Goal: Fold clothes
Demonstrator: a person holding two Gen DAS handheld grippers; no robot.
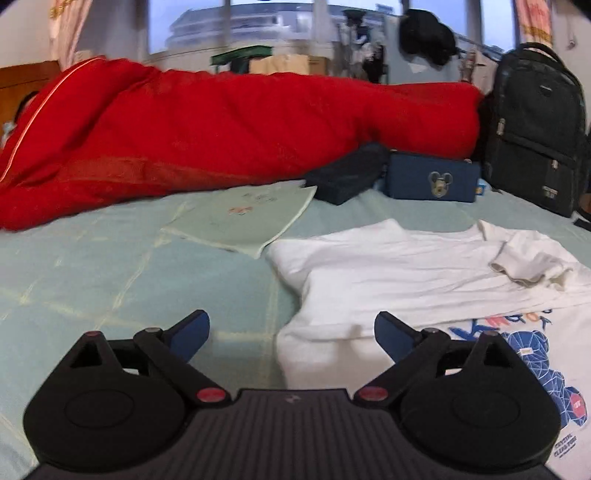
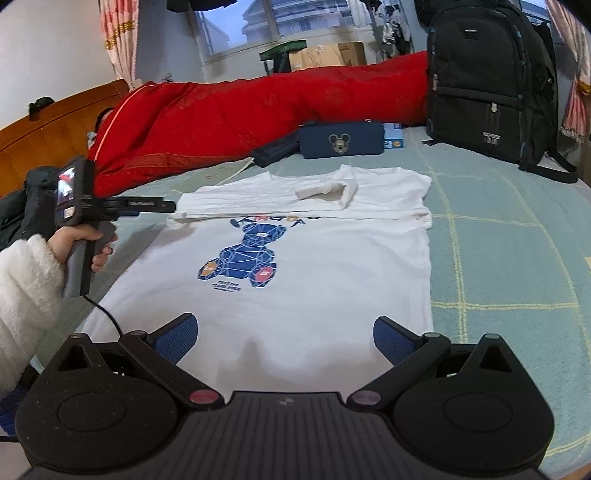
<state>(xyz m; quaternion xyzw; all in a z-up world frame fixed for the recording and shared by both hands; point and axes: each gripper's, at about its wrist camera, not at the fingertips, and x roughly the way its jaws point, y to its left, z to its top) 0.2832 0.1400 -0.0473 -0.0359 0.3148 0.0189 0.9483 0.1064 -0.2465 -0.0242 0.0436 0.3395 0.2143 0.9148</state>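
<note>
On the pale green checked bedsheet (image 2: 498, 258), the left gripper (image 1: 291, 332), held in a hand (image 2: 86, 240) with a fluffy white sleeve (image 2: 26, 295), hovered with its blue-padded fingers (image 1: 188, 334) spread wide and empty at the shirt's left edge. The white cotton T-shirt with a blue bear print (image 2: 314, 295) lay flat, its top part folded down over the chest. The right gripper (image 2: 282, 338) stood equally wide apart, gripping nothing, above the near hem.

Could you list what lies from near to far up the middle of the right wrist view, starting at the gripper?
Right gripper → white T-shirt → blue bear print → folded-over sleeve → navy Mickey pouch → red quilt → window.
</note>
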